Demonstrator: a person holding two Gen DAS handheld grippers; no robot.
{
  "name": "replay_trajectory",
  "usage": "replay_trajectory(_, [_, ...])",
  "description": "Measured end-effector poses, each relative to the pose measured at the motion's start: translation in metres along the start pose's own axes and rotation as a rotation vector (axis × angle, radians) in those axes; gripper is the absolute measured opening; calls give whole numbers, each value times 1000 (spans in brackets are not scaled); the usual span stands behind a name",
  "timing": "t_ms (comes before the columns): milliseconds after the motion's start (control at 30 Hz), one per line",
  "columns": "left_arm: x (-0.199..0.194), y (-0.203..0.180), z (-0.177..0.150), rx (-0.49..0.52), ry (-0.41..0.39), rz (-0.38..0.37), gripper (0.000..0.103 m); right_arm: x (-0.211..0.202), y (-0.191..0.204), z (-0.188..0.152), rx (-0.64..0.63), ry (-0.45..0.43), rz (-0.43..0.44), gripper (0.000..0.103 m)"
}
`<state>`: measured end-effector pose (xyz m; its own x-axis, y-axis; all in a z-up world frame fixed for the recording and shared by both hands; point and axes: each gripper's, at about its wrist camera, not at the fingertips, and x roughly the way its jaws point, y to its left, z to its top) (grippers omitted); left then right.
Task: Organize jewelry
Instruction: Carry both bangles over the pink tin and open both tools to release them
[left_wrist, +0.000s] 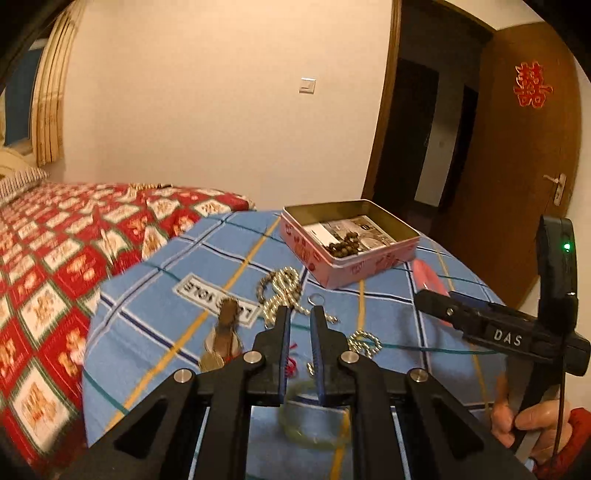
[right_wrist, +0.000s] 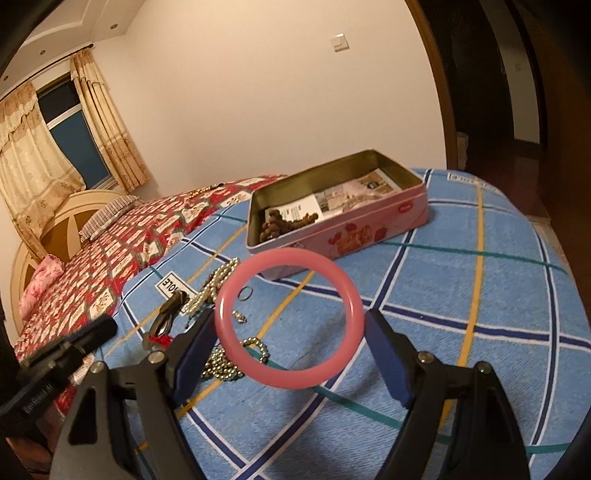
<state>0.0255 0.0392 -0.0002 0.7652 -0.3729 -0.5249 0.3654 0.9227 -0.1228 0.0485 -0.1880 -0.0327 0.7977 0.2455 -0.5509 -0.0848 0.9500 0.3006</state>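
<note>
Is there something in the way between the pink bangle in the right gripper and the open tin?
Nothing visible. The right gripper holds the pink bangle just before the tin, above bare blue cloth. The pearl strand lies to the left, off that path.

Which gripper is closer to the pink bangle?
Right. The right gripper clamps the pink bangle between its fingers; the left gripper, holding a greenish bangle, is off to its side.
</note>
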Motion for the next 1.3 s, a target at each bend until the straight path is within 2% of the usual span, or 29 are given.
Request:
replay_trajectory(67, [2,1,3,15,1,-2,10,1,0,1,-3,4,-10,83])
replay_trajectory(167, [2,1,-1,35,52,-66,10,2,-4,1,14,8,-2,83])
replay_trajectory(233, [0,-2,-6,69,82,-73,18,3,-5,1,22,13,2,83])
replay_trajectory(267, [0,-5,-9,83,98,-73,40,4,-5,1,24,16,3,83])
replay_trajectory(300, [1,-9,-16,107,138,-74,68,4,-5,1,25,17,5,83])
replay_trajectory(333, [2,-12,-21,121,155,-77,77,4,-5,1,26,18,8,83])
replay_trajectory(367, [3,-16,-27,141,169,-86,79,4,-5,1,26,19,9,83])
replay_trajectory(467, [13,-28,-40,187,238,-95,79,5,-6,1,27,21,13,83])
replay_trajectory(567, [40,-33,-53,189,376,-34,79,4,-6,1,31,18,16,83])
replay_trajectory(600, [39,-34,-53,192,374,-34,78,4,-7,1,33,18,16,83])
replay_trajectory(633, [37,-34,-51,189,359,-47,76,4,-7,1,35,19,16,83])
replay_trajectory(700, [37,-32,-51,173,362,-60,51,4,-8,0,40,19,17,83])
replay_trajectory(733, [37,-31,-50,171,358,-53,48,4,-8,0,42,19,17,83])
replay_trajectory(800, [35,-29,-50,173,348,-45,22,4,-9,0,45,19,18,83])
replay_trajectory(833, [33,-28,-50,169,344,-41,19,3,-9,0,46,18,17,83])
replay_trajectory(900, [32,-25,-49,155,340,-47,15,2,-9,0,49,14,16,83])
replay_trajectory(1167, [18,-25,-41,154,232,-57,15,-3,-11,1,53,-17,11,83])
replay_trajectory(1300, [1,-25,-24,158,107,-73,15,-8,-9,2,44,-43,2,83])
